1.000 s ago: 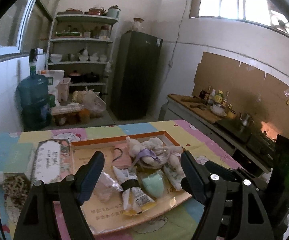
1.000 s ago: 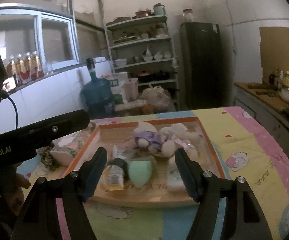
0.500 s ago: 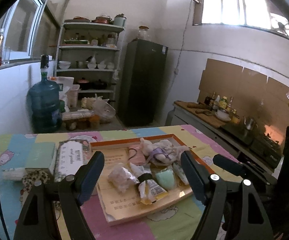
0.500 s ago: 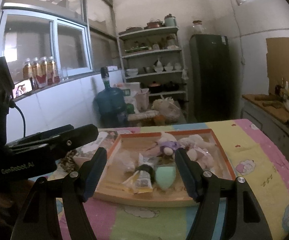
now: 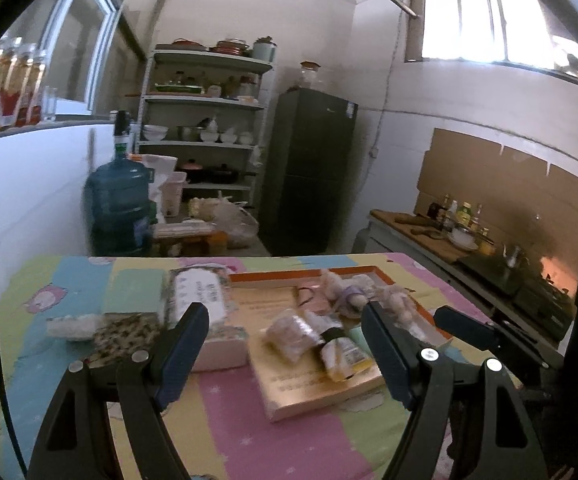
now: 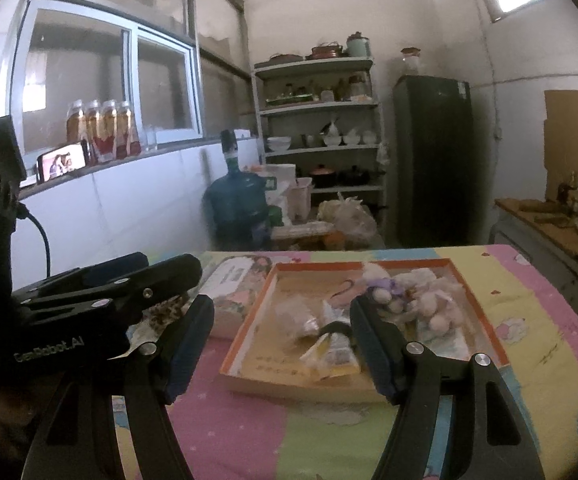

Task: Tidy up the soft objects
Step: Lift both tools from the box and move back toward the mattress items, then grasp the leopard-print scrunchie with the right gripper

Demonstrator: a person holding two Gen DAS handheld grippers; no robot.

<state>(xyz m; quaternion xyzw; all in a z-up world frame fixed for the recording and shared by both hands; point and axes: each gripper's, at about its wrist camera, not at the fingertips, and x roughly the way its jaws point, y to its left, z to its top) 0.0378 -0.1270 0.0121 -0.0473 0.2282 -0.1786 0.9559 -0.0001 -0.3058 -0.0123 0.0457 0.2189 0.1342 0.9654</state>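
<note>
Left wrist view: the left tool [image 5: 285,344] hangs above the near edge of the table [image 5: 233,420], its jaws spread wide with nothing between them. The orange-rimmed tray [image 5: 373,270] lies ahead and slightly to the right, turned at an angle so one corner points toward the camera. The soft things are all in it: a crinkled clear packet [image 5: 293,336] and a banded yellow-labelled pouch [image 5: 339,354] near the front, a mint-green piece [image 5: 356,336] half hidden behind the right finger, and a plush toy [image 5: 353,294] at the back. Left of the tray, touching or just beside it, sits a printed box [image 5: 205,300], then a speckled cloth [image 5: 123,334] and a white bundle [image 5: 74,326]. The right tool [image 5: 485,334] pokes in from the right, close to the tray's right rim.

Right wrist view: the right tool [image 6: 281,344] is likewise spread and empty. The tray is straight ahead, its long side running away from the camera; the pouch [image 6: 331,354] lies between the fingers' line of sight and looks nearest to this hand. The plush toy [image 6: 417,296] fills the far right corner. The left tool [image 6: 129,280] crosses in from the left, above the box, and could crowd a reach toward the tray's left side.
</note>
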